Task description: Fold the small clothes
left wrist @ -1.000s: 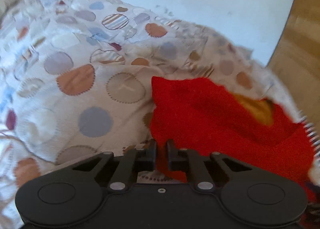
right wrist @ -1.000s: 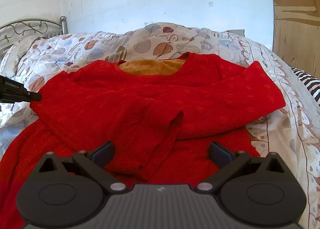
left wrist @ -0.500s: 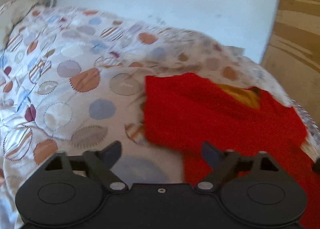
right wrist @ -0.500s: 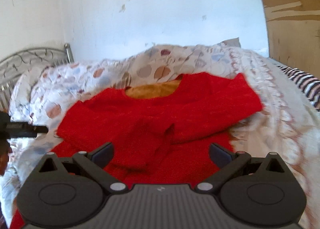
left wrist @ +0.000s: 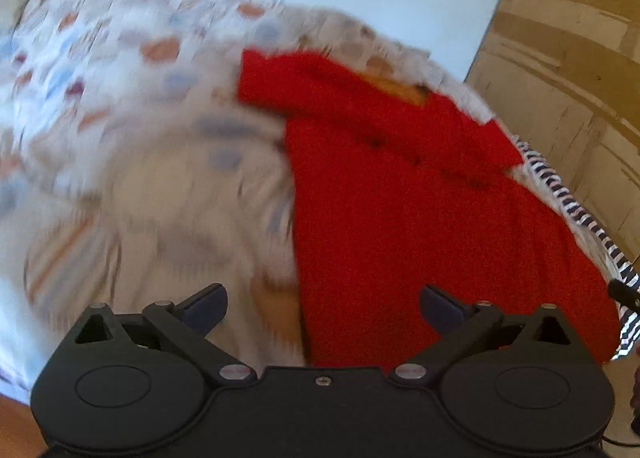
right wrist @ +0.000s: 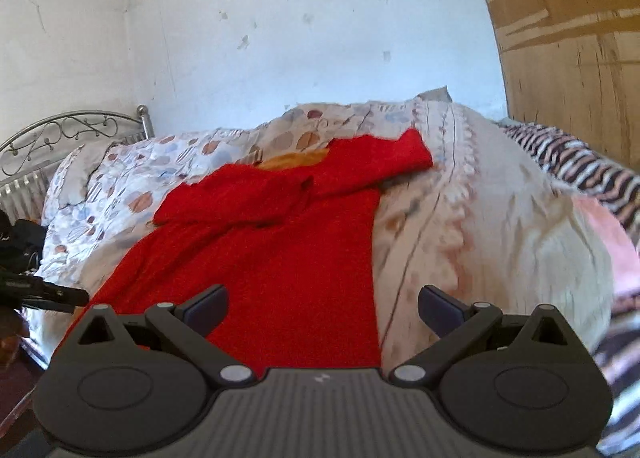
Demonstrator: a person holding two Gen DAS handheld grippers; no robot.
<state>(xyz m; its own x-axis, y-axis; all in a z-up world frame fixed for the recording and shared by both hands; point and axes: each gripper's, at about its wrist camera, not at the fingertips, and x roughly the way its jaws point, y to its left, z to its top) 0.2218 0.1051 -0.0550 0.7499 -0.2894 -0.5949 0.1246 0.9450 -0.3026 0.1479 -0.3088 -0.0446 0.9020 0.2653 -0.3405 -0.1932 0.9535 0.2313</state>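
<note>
A red long-sleeved garment point(left wrist: 400, 210) with an orange lining at the neck lies on the patterned bedspread point(left wrist: 140, 178), both sleeves folded across the chest. It also shows in the right wrist view point(right wrist: 280, 250). My left gripper point(left wrist: 323, 308) is open and empty, above the garment's lower left edge. My right gripper point(right wrist: 323, 308) is open and empty, above the garment's lower right edge. The tip of the left gripper point(right wrist: 60, 294) shows at the left in the right wrist view.
The bed has a metal headboard point(right wrist: 60, 138) at the far left and a white wall behind. A wooden panel point(right wrist: 568, 58) stands at the right. A striped cloth point(right wrist: 580, 162) lies along the bed's right side.
My left gripper let go of the red sleeve, opened, and pulled back toward the garment's lower end. My right gripper also drew back and stayed open. The left view is blurred by motion.
</note>
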